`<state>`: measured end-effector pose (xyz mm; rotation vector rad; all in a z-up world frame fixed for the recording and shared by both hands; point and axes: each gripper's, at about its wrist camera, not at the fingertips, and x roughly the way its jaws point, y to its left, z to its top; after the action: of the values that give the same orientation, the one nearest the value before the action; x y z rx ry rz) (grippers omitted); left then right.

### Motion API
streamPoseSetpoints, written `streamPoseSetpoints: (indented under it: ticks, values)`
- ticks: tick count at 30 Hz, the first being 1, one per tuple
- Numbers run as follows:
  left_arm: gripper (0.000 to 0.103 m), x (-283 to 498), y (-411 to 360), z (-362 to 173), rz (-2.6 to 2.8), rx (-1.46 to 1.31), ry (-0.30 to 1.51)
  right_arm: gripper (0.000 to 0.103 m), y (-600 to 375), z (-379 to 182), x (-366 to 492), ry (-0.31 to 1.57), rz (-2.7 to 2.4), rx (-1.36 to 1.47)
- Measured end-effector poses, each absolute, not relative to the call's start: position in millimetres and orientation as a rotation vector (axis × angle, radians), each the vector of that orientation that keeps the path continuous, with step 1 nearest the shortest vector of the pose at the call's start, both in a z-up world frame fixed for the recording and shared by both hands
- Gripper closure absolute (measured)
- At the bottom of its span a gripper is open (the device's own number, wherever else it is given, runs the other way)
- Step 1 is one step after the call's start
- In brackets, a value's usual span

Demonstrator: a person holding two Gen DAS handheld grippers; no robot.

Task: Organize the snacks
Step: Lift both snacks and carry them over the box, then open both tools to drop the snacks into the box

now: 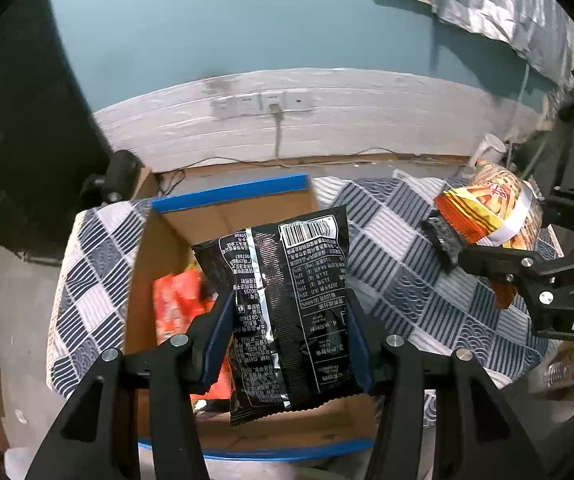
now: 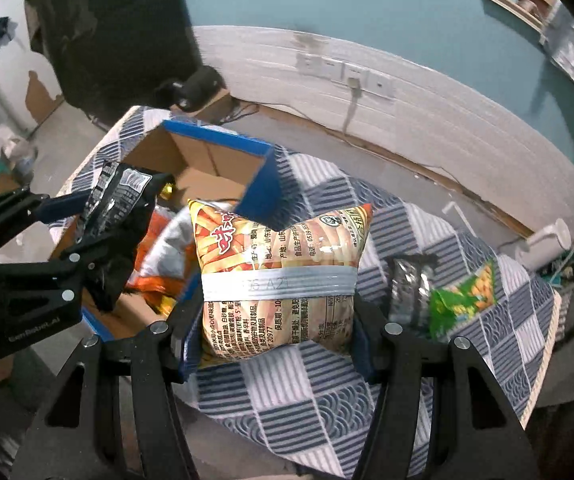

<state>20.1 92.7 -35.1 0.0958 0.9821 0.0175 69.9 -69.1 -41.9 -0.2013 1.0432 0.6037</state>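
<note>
Left gripper [image 1: 291, 336] jaws clamp a black bag [image 1: 283, 312] above the box [image 1: 231, 192]; right gripper [image 2: 275, 332] jaws pinch an orange bag [image 2: 279, 276] beside it. Both puffy bags could slip or miss the box.

Both views are showing even, cool, fairly bright room light w/ no hard source visible. Soft shadows are falling under the silver sheet [image 1: 503, 4] on the teal wall [image 1: 207, 20]. Glare is streaking down the black packet [image 1: 287, 304] seam and glinting off the orange-yellow packet [image 2: 279, 276] band. Fisheye is bending the white wall strip [image 2: 407, 92] into a curve & black vignette is eating the corners. Motion blur is smearing the green packet [image 2: 463, 300] and the orange packs in the box [image 1: 175, 304]; centre is staying sharp
</note>
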Motion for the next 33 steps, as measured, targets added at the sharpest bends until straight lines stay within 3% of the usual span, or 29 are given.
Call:
streamPoseSetpoints:
  ticks: [15,33]
  values:
    - [0.050,12.5,176.0,-51.3,0.145,-0.018,1.009,0.045,20.9,-62.6,80.0,1.106,0.705,-0.249]
    - [0.050,22.1,212.4,-84.4,0.199,-0.077,1.095,0.042,67.8,-89.7,97.1,1.197,0.723,-0.241]
